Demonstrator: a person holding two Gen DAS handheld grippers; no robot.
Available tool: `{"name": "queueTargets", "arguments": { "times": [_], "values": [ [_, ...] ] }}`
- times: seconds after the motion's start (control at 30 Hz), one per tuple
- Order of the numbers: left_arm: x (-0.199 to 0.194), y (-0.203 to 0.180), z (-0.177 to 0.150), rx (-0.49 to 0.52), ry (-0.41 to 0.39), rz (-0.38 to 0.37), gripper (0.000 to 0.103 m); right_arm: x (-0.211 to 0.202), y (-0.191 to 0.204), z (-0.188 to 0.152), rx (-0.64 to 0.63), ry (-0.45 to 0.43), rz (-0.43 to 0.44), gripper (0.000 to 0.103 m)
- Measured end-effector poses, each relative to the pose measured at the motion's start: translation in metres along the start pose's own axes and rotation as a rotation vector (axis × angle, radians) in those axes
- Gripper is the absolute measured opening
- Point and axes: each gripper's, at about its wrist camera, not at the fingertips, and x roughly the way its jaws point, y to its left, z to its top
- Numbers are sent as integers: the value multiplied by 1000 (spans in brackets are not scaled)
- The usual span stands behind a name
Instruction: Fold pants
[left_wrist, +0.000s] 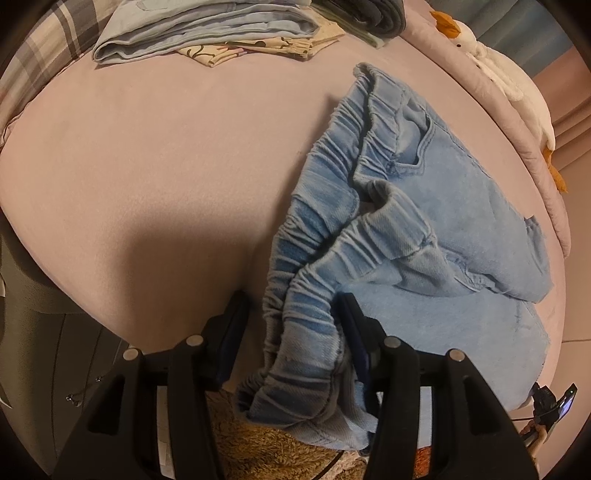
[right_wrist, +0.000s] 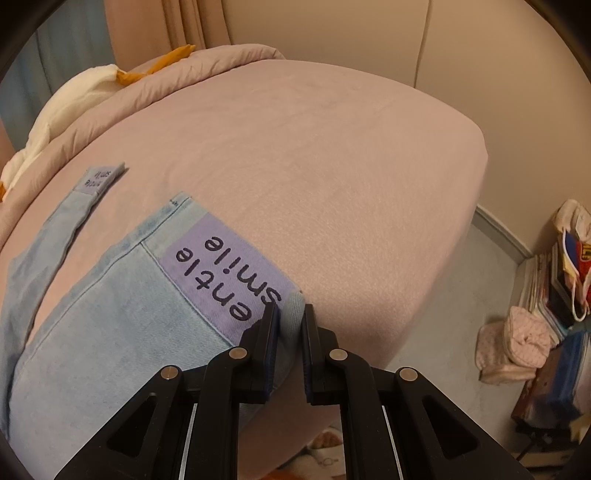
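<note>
Light blue denim pants (left_wrist: 424, 229) lie on a pink bed sheet (left_wrist: 147, 166). Their gathered elastic waistband (left_wrist: 306, 295) hangs over the near bed edge. My left gripper (left_wrist: 291, 299) stands open around that waistband; the right finger (left_wrist: 354, 317) touches the cloth and the left one is clear of it. In the right wrist view, my right gripper (right_wrist: 291, 308) is shut on the hem corner of one pant leg (right_wrist: 110, 332), beside a purple label (right_wrist: 225, 269). The other leg (right_wrist: 55, 236) lies flat at the left with its own label.
Folded clothes (left_wrist: 207, 33) are stacked at the far side of the bed. A white plush goose (left_wrist: 498, 74) rests on a rolled pink quilt (right_wrist: 207, 74). On the floor at the right stand bags, books and pink cloth (right_wrist: 528, 339). A shaggy rug (left_wrist: 266, 450) lies below.
</note>
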Motion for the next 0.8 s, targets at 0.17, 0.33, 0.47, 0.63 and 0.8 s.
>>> {"name": "queueTargets", "arguments": {
  "times": [0.17,0.33,0.47,0.63,0.8],
  "values": [
    [-1,0,-1,-1,-5,3,52,0,1,0,1,2,-3,6],
    [-2,-4,-5,14,-22,20,54,0,1,-1,-2,-1,-5,6],
    [-4,-5,-7,8,-31,26,55,0,-1,-1,12,2,10,7],
    [-5,-4,-11,9,-49,20,55,0,-2,-1,8,2,14,7],
    [-10,-2,-19,-3,-43,50,50,0,-4,-1,8,3,24,7]
  ]
}}
